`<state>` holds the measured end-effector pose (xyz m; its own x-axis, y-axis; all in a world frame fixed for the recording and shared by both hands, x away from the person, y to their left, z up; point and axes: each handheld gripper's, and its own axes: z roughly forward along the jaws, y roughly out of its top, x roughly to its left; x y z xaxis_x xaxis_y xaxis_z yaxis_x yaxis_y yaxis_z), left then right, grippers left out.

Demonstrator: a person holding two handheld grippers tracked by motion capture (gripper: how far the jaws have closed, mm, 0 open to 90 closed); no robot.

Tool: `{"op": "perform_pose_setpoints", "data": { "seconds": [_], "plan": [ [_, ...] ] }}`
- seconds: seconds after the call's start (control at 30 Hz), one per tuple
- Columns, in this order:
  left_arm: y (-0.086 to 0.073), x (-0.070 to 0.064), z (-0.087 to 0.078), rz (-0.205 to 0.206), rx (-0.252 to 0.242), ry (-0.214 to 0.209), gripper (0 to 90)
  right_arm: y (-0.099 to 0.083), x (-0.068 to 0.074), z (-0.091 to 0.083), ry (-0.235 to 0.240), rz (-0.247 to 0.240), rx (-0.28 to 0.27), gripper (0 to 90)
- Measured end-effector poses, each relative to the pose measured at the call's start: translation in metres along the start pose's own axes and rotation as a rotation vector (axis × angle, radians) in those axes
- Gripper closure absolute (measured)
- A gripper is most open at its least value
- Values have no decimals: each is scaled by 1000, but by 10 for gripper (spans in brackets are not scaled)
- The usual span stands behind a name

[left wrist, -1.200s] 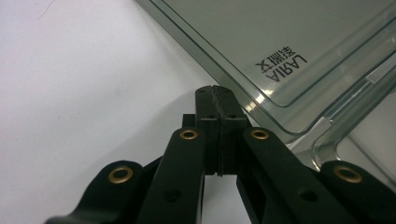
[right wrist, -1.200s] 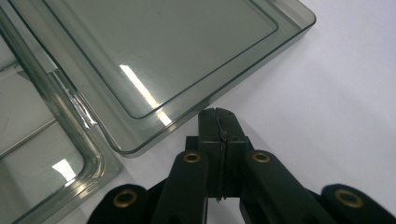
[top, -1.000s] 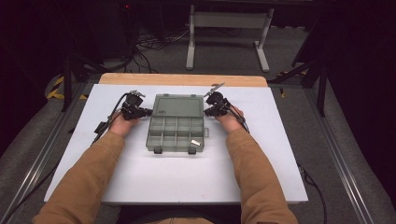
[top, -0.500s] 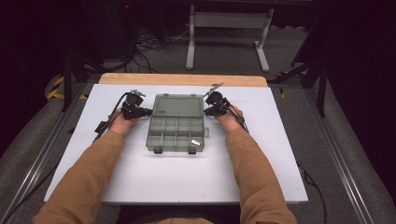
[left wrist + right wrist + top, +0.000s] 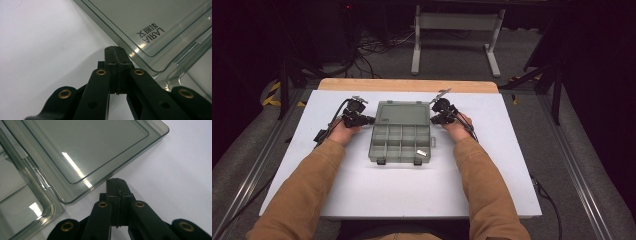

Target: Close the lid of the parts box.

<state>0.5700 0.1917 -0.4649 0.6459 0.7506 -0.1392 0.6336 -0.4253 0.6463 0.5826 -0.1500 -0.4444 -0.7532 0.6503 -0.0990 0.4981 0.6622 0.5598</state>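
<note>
A clear grey plastic organizer box (image 5: 401, 137) lies open in the middle of the white table, its lid (image 5: 403, 112) folded back flat on the far side. One compartment at the front right holds a small pale item (image 5: 422, 153). My left gripper (image 5: 371, 120) rests at the lid's left edge, jaws shut with nothing between them (image 5: 115, 50). My right gripper (image 5: 432, 119) sits at the lid's right edge, also shut and empty (image 5: 115, 181). The lid (image 5: 150, 27) carries a printed brand mark in the left gripper view. Both tips lie just beside the lid's rim (image 5: 82, 160).
The white table (image 5: 362, 195) has a wooden strip (image 5: 407, 85) along its far edge. Beyond it stand a metal frame (image 5: 457, 30) and cables on a dark floor. Rails run down both sides of the table.
</note>
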Motion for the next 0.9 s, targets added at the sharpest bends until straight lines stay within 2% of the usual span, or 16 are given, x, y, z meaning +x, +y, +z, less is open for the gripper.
{"op": "perform_pose_setpoints", "data": {
  "seconds": [0.4, 0.9],
  "plan": [
    [0, 1, 0, -1, -2, -6, 900, 1, -1, 1, -3, -5, -5, 900],
    [1, -2, 3, -1, -22, 9, 899, 2, -1, 3, -12, -9, -27, 900]
  ]
}}
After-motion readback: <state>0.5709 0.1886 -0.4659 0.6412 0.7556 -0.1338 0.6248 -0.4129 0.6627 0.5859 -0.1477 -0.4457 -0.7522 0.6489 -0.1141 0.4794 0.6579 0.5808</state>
